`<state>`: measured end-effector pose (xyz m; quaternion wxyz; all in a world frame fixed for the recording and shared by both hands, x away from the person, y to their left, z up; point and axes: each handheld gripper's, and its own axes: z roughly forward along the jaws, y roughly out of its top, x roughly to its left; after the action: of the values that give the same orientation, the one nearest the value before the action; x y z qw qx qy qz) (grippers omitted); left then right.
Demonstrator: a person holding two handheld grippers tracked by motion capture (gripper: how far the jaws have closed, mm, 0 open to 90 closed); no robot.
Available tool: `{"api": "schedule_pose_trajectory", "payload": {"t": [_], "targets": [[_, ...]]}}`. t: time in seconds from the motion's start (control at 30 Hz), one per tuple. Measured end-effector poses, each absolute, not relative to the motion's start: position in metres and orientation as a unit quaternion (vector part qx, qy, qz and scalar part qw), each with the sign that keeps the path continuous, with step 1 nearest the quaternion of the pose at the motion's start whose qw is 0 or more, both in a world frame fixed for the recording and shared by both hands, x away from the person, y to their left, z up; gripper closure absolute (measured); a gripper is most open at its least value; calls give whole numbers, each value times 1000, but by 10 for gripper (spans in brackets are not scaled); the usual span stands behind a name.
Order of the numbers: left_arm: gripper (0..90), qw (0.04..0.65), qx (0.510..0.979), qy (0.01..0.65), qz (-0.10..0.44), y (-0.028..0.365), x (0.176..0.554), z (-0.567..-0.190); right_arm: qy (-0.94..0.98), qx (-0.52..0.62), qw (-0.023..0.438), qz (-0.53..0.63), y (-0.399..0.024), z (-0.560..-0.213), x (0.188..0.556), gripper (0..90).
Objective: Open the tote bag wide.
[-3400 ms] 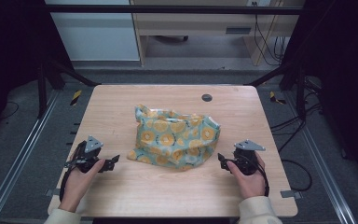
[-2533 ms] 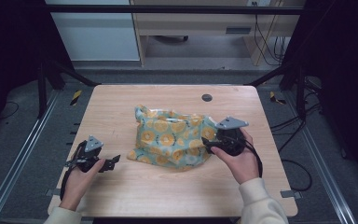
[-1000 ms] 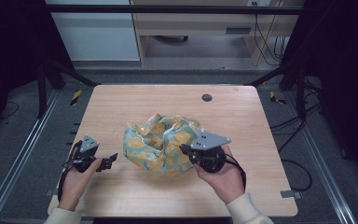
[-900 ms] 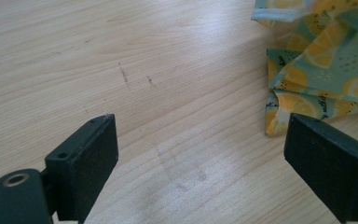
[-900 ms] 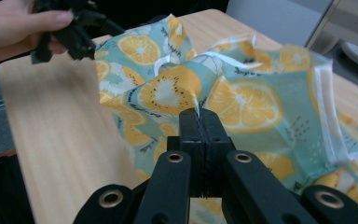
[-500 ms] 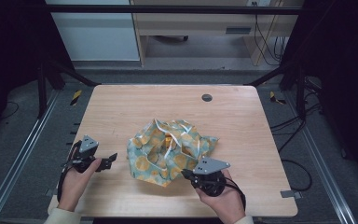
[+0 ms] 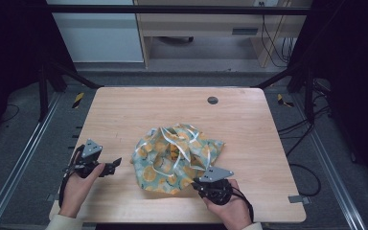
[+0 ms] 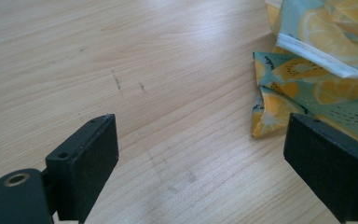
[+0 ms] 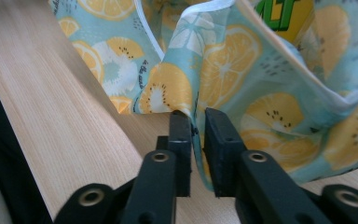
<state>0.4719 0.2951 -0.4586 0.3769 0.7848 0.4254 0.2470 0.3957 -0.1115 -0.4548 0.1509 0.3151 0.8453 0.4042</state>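
Observation:
A crumpled cloth (image 7: pixel 177 158) printed with lemon and orange slices on pale blue lies mid-table, white hems showing. My right gripper (image 7: pixel 197 183) rests low at the cloth's front edge. In the right gripper view its jaws (image 9: pixel 196 130) stand a narrow gap apart with a fold of the cloth (image 9: pixel 242 84) between them; they have just been opening. A yellow packet with green print (image 9: pixel 284 14) peeks from the folds. My left gripper (image 7: pixel 115 165) sits on the table left of the cloth, wide open (image 8: pixel 200 154), with the cloth's corner (image 8: pixel 317 70) just beyond its right jaw.
The wooden table (image 7: pixel 124 115) has a dark round grommet (image 7: pixel 212 100) at the back. Bare wood lies behind and to both sides of the cloth. Black frame posts and cables (image 7: pixel 306 124) run along the right of the table.
My right hand has drawn the cloth's edge toward the front of the table and come down low, spreading and reshaping the cloth. The left hand has stayed put.

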Motion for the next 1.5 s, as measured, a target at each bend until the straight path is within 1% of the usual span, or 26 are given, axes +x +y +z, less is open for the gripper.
{"api": "schedule_pose_trajectory", "payload": {"t": [0.13, 0.17, 0.23, 0.3, 0.33, 0.43, 0.6, 0.8, 0.87, 0.9, 0.97, 1.03, 1.17, 1.3, 1.33, 1.37, 1.43, 1.5], "targets": [[98, 387, 784, 416, 250, 295, 468, -451, 841, 320, 158, 406, -113, -448, 390, 604], [99, 387, 784, 416, 250, 295, 468, -451, 841, 320, 158, 406, -113, -448, 390, 604], [109, 392, 784, 413, 247, 295, 468, -439, 835, 326, 165, 412, -118, -440, 386, 521], [131, 393, 785, 410, 247, 294, 467, -434, 830, 328, 172, 417, -123, -433, 384, 478], [133, 395, 787, 403, 251, 289, 467, -423, 828, 329, 173, 419, -124, -429, 384, 463], [139, 392, 797, 384, 251, 278, 467, -408, 821, 333, 184, 426, -130, -415, 385, 420], [141, 385, 817, 355, 242, 255, 475, -393, 819, 336, 201, 419, -132, -398, 397, 392], [148, 383, 830, 326, 241, 221, 493, -383, 812, 347, 216, 416, -135, -382, 424, 390], [161, 382, 833, 320, 238, 215, 496, -382, 809, 354, 221, 414, -137, -377, 434, 407], [166, 384, 838, 313, 227, 203, 502, -381, 808, 355, 223, 414, -138, -375, 439, 415], [175, 379, 845, 303, 222, 191, 507, -382, 808, 358, 229, 409, -140, -372, 447, 423], [179, 366, 853, 297, 225, 182, 510, -379, 811, 359, 232, 400, -140, -370, 454, 423], [200, 360, 860, 283, 227, 169, 514, -373, 809, 361, 235, 399, -139, -366, 464, 431], [263, 347, 866, 284, 219, 164, 522, -377, 810, 359, 236, 399, -137, -365, 469, 437], [304, 344, 867, 288, 216, 163, 524, -379, 812, 358, 237, 396, -137, -365, 472, 440], [320, 343, 869, 287, 212, 162, 526, -382, 811, 360, 237, 396, -137, -366, 473, 441], [330, 337, 873, 286, 208, 158, 530, -386, 811, 360, 237, 395, -137, -366, 474, 442], [363, 334, 876, 284, 204, 154, 532, -389, 812, 361, 236, 394, -136, -366, 476, 443]]}}
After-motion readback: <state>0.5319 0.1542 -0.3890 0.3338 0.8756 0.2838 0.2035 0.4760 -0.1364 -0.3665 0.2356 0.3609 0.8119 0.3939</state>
